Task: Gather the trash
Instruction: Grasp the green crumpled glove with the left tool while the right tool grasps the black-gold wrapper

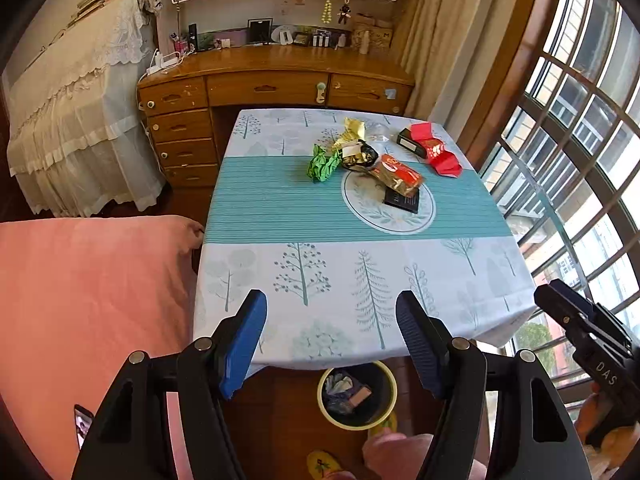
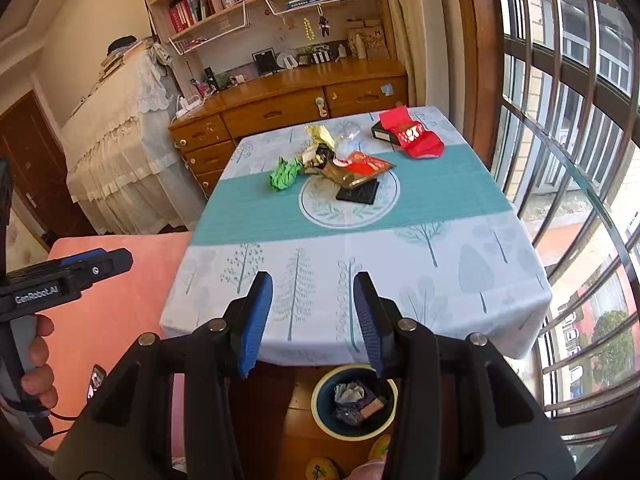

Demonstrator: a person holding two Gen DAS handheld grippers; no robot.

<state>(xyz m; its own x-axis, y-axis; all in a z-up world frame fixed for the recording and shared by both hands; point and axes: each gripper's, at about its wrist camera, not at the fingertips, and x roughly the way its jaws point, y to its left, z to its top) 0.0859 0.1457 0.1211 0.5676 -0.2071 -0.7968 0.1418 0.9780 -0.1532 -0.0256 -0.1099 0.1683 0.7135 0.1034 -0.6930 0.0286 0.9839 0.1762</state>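
The left tool (image 1: 331,344) hangs above the near edge of the bench (image 1: 360,280), its two blue pads set wide apart with nothing between them. The right tool (image 2: 313,322) hangs above the same edge, its pads closer together but also parted and empty. Each tool appears at the side of the other's view, gripped by a hand (image 2: 38,364).

On the floor below the near edge of the bench stands a round bin (image 2: 354,402) with a pale yellow rim. It already holds crumpled paper and dark wrappers.

The bench wears a cloth printed with pale trees and crossed by a teal band. The trash lies on the far half of the bench, around a round printed emblem in the band. A flat black packet (image 1: 402,201) lies on the emblem. Touching its far edge is a red and gold wrapper (image 1: 396,174). Beyond that sits a dark crumpled wrapper (image 1: 358,156), with a crumpled green paper (image 1: 322,165) just left of it and a gold foil piece (image 1: 352,130) farther back. Near the far right corner of the bench a red envelope (image 1: 434,148) lies over a black box (image 1: 410,142).

A pink bed (image 1: 88,300) lies left of the bench, a wooden desk (image 1: 276,80) stands beyond it, and a barred window (image 1: 580,120) is to its right.
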